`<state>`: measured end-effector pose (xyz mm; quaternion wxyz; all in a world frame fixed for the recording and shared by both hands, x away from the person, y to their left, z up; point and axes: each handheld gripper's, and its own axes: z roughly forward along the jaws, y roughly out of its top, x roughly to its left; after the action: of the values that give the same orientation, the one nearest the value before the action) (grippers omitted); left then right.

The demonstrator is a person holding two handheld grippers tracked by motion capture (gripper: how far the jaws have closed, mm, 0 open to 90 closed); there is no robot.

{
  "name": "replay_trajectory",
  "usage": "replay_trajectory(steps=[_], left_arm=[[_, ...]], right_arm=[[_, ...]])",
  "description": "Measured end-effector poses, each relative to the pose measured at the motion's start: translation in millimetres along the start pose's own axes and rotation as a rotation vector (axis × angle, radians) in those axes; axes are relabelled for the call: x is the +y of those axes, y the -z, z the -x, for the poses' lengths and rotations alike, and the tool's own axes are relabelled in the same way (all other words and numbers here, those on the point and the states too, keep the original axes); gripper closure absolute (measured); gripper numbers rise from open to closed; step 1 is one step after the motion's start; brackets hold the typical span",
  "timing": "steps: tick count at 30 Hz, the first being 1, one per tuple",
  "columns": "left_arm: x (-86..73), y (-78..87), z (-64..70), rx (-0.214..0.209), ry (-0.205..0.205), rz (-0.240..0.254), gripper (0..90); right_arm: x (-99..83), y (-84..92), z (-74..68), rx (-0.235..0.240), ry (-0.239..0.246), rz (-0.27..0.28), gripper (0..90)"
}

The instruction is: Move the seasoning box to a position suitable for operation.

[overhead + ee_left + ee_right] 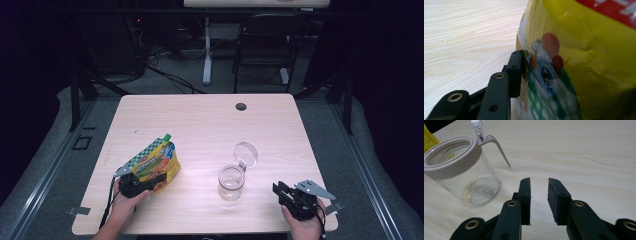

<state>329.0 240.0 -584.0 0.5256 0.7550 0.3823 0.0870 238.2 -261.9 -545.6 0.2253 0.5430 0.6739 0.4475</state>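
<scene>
**High view: left fingers at the pouch, right fingers spread beside the jar**

High view shows the yellow pouch (pixel 156 165) standing at the worktop's (pixel 200 125) left front, with the left gripper (pixel 148 181) at its lower edge. One black finger (pixel 516 72) lies against the printed face; the other is hidden, so a firm pinch seems likely but unconfirmed. Right gripper (pixel 539 200) rests with fingers spread on nothing, near the open glass jar (pixel 231 181).

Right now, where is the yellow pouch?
In the high view the yellow pouch lies on the table's left side, in the left gripper, left of the open glass jar.
</scene>
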Motion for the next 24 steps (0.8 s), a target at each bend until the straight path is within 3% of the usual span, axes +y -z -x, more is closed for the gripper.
replay_trajectory(steps=[3,11,12,13,14,17,19,20,24], left_arm=[[0.4,-0.2,1.6,0.013,-0.018,-0.004,62.5],[0.6,-0.3,0.5,0.013,-0.012,-0.001,63.0],[1.3,1.0,-1.2,-0.013,-0.012,-0.018,63.1],[1.4,1.1,-1.4,-0.013,-0.011,-0.017,63.1],[0.8,-0.1,-0.3,0.010,-0.003,0.001,63.2],[1.0,0.0,-0.4,0.013,0.000,0.002,63.3],[1.8,1.5,-2.3,-0.012,-0.001,-0.016,63.3],[1.2,0.4,-1.2,0.012,0.006,0.002,63.4],[2.0,1.6,-2.3,0.014,0.014,0.005,63.6]], right_arm=[[0.0,0.2,-0.1,0.000,0.005,-0.004,72.6],[-0.2,0.6,-0.6,-0.003,0.007,-0.005,72.6],[-0.2,0.8,-0.6,-0.006,0.010,-0.010,72.6],[-0.2,0.5,-0.6,-0.005,0.011,-0.008,72.6],[-0.4,0.1,-0.8,-0.003,0.007,-0.005,72.6],[-0.4,0.0,-1.0,-0.002,0.009,-0.005,72.7],[-0.1,0.8,-0.7,-0.007,0.013,-0.010,72.6],[-0.2,0.6,-0.7,-0.004,0.009,-0.006,72.6],[-0.3,0.9,-0.2,-0.005,0.010,-0.007,72.7]])
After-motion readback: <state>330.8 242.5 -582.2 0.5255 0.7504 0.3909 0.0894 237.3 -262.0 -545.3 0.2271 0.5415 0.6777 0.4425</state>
